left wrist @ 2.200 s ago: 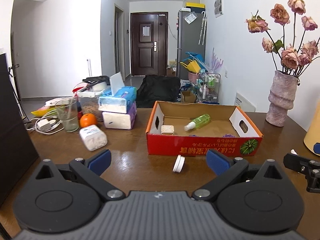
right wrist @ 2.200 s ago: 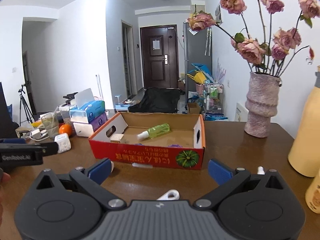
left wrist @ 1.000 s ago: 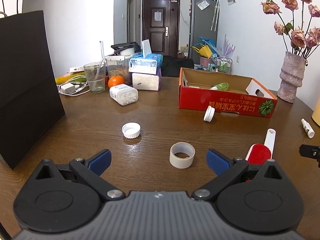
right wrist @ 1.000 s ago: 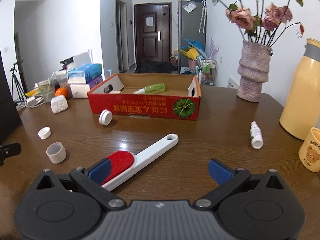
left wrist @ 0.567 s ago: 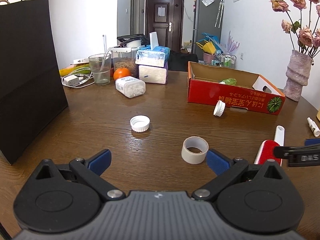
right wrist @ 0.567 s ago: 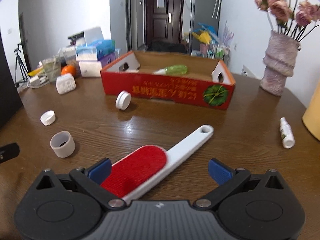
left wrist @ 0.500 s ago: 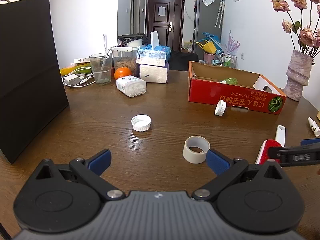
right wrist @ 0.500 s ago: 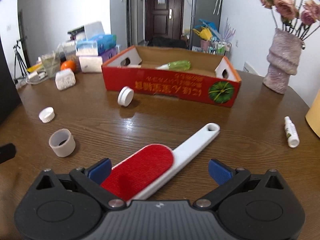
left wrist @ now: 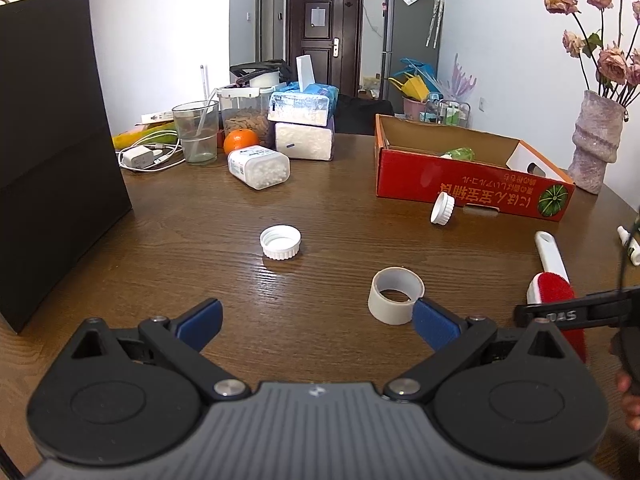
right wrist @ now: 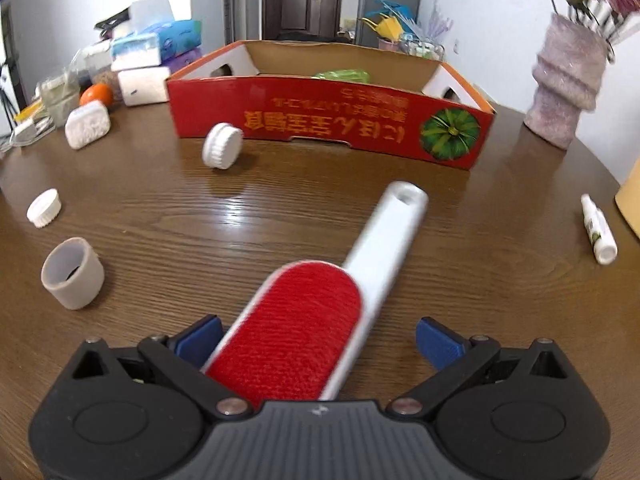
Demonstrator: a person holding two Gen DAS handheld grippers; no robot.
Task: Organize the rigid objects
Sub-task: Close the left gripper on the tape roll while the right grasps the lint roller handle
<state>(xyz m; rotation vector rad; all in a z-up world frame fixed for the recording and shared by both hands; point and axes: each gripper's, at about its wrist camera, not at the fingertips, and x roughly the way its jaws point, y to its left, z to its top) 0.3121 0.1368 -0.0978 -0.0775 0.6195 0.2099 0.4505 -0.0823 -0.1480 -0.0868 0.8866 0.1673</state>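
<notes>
Right gripper (right wrist: 318, 338): jaws spread wide, nothing pinched. The red pad of the lint brush (right wrist: 296, 332) lies between the blue fingers (right wrist: 438, 342) at bottom centre of the right wrist view, closer to the left finger; contact cannot be told. The brush rests flat on the wooden table (right wrist: 280, 208), its white handle running up and to the right toward the red cardboard box (right wrist: 328, 120). The gripper is held low, close over the tabletop, pointing at the box. The frame is slightly blurred.

Left gripper (left wrist: 318, 320): jaws spread wide, holding nothing. It sits level above the table, pointing toward the far clutter. Just beyond its right finger stands a grey tape roll (left wrist: 396, 295); whether the fingertip touches it cannot be told. Further out, centre frame, a white cap (left wrist: 280, 242) lies open side up.

At the right edge of the left wrist view, the right gripper's black finger crosses over the brush's red pad, with a bit of the person's hand (left wrist: 630, 380) at lower right.

Outward, right wrist view: a second white cap (right wrist: 222, 146) stands on its edge just in front of the box's left end. A green bottle (right wrist: 344, 76) lies inside the box. A small white bottle (right wrist: 598, 230) lies on the table at far right, well apart from the brush. A grey vase (right wrist: 566, 80) stands upper right, beside the box's right end.

Left wrist view, upper left: a black paper bag (left wrist: 52, 136), a glass (left wrist: 197, 132), an orange (left wrist: 241, 141), a clear pill container (left wrist: 259, 168) on its side, stacked tissue packs (left wrist: 304, 126).
</notes>
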